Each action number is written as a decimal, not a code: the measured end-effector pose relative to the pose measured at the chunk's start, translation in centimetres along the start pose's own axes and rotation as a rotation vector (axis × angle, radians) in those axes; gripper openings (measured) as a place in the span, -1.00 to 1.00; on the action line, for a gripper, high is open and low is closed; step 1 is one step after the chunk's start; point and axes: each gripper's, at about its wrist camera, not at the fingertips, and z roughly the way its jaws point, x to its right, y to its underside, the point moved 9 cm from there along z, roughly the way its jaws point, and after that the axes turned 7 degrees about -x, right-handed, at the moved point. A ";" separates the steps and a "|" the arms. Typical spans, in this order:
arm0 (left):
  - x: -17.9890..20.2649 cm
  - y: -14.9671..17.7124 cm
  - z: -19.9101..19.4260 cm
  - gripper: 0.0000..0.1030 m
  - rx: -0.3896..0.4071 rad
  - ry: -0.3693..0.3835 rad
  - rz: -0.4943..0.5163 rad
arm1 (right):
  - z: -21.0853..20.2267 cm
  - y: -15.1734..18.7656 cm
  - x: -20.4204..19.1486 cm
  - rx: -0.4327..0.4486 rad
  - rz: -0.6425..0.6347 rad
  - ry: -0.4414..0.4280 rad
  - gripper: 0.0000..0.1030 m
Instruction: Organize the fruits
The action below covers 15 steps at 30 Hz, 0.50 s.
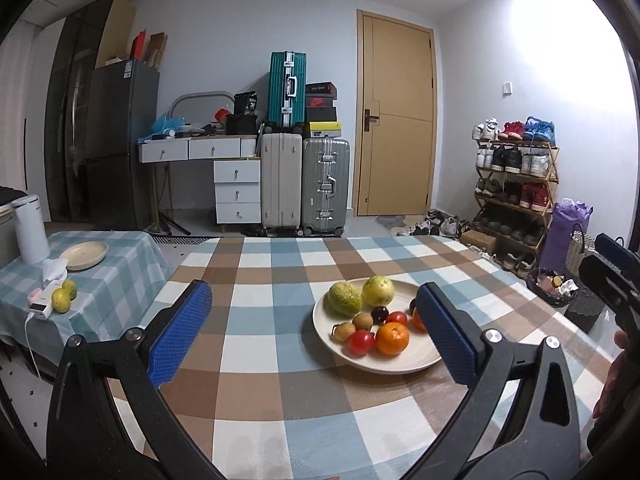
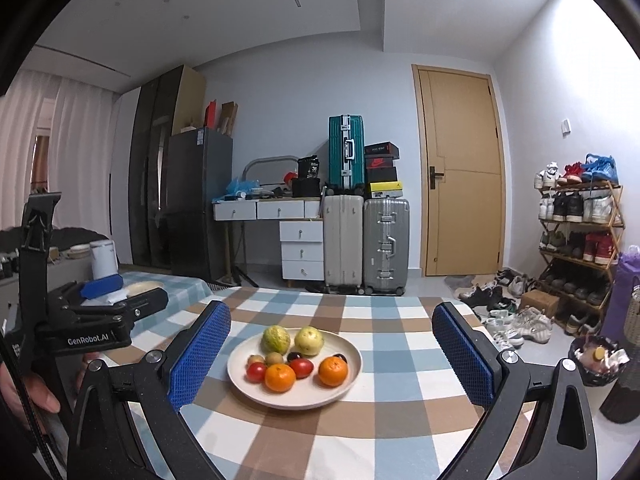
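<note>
Between the spread blue pads of the right gripper (image 2: 331,356) sits the plate (image 2: 240,376) of fruit on the checked tablecloth (image 2: 400,412), nothing pinched. Left gripper (image 1: 316,330) is equally wide apart and empty, with the plate just right of its centre. Nearest orange (image 2: 280,377): round, no real long axis; likely firm, light, a bit slick, so grip across its widest part. Tomatoes (image 2: 256,371) probably bruise; squeeze gently. Two green-yellow fruits (image 2: 275,339) at the far rim look heavier, slightly oblong, long axes roughly upright.
</note>
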 end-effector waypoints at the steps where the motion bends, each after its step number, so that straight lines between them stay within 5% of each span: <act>1: -0.1 0.4 0.4 0.98 -0.001 -0.006 0.003 | 0.1 0.3 0.0 -0.002 -0.001 0.000 0.99; 15: -0.2 3.7 3.5 0.98 -0.034 -0.016 0.010 | 3.5 4.3 1.2 -0.073 0.010 0.013 0.99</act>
